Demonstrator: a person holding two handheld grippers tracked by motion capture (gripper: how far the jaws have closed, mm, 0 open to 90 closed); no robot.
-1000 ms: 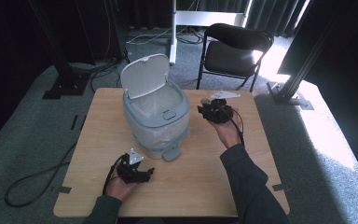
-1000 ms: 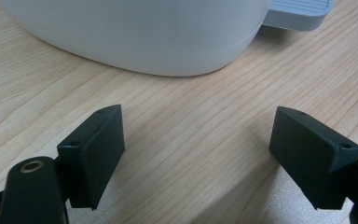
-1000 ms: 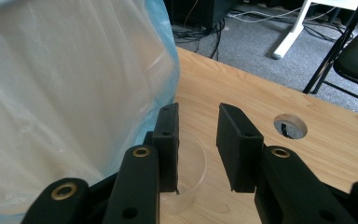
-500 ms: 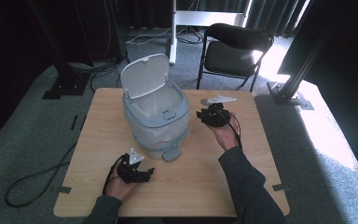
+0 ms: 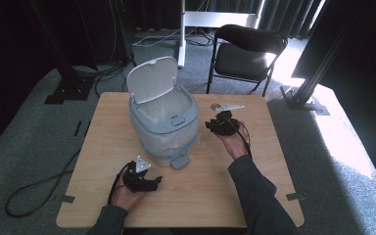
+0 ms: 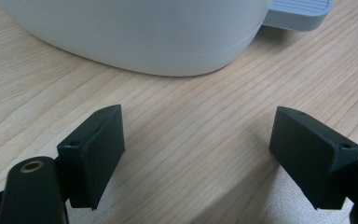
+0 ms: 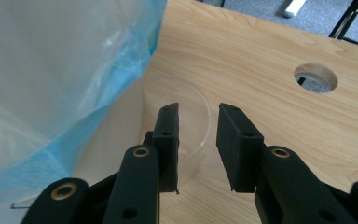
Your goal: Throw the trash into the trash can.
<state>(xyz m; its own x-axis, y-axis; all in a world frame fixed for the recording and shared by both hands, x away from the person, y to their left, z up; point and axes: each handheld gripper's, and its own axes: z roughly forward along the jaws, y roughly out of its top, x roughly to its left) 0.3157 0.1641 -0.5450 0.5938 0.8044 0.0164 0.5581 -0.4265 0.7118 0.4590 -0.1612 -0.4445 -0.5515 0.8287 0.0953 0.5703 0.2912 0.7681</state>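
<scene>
A pale wooden table (image 5: 274, 196) stands on grey carpet, with a black folding chair (image 5: 247, 51) behind it. On the table sits a light blue pedal bin (image 5: 164, 125), its white lid (image 5: 152, 78) tipped up and a thin plastic bag (image 7: 51, 70) lining it.

The right gripper (image 5: 221, 123) hangs just beside the bin's right flank. Its fingers (image 7: 168, 140) stand partly closed, with the rim of a clear round dish (image 7: 186, 135) between them; whether they press on it cannot be told.

The left gripper (image 5: 144, 180) rests low near the bin's front, close to the foot pedal (image 6: 300, 14), its fingers (image 6: 93, 154) spread wide over bare wood, holding nothing.
</scene>
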